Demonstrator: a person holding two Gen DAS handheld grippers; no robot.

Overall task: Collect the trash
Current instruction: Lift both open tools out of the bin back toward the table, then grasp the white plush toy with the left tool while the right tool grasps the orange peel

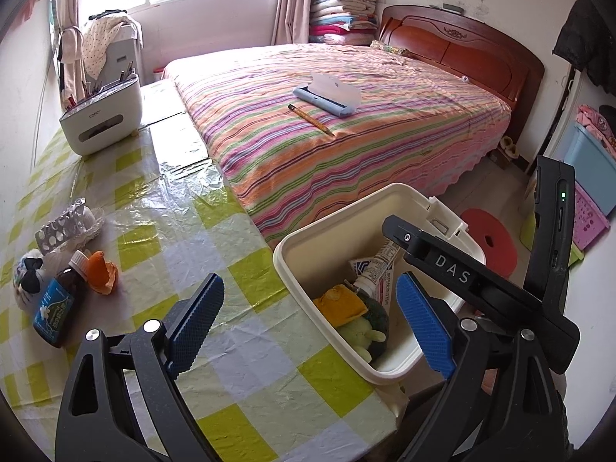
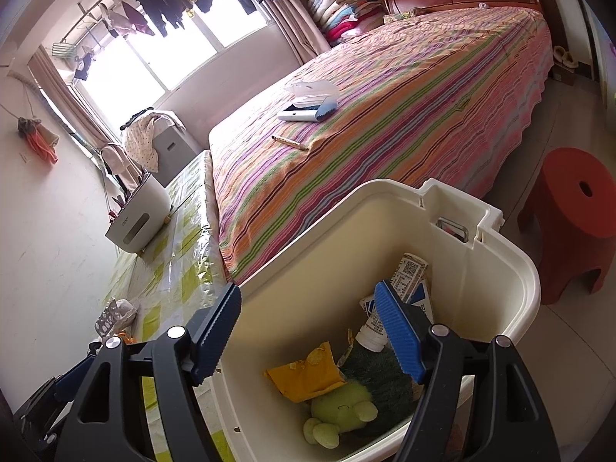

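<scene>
**Both grippers empty at the bin, more trash waiting on the counter**

We hold both grippers over the cream bin [image 2: 500, 281], which sits at the counter's [image 1: 238, 365] edge beside the bed [image 1: 346, 146]; the left gripper [image 1: 308, 327] is spread wide with nothing between its blue pads, and the right gripper [image 2: 308, 338] is likewise spread and empty, hanging just above the bin's mouth. Inside the bin lie a white tube [image 2: 389, 308], a yellow wrapper [image 2: 308, 377] and a green plush toy [image 2: 338, 412].

The trash left to collect sits at the far left of the counter, well apart from the bin: a brown bottle [image 1: 57, 304], an orange peel [image 1: 102, 273], a blister pack [image 1: 61, 231] and a crumpled tissue [image 1: 27, 277]. We judge the next step to be a reach by the left gripper toward that cluster; to do it well we should keep the jaws wide, take one item at a time, and come in from the open side so the neighbours are not knocked off.

The bottle lies on its side, its long axis running from lower left to upper right in the left wrist view, cap toward the peel; we would close across its body, not along it.
</scene>
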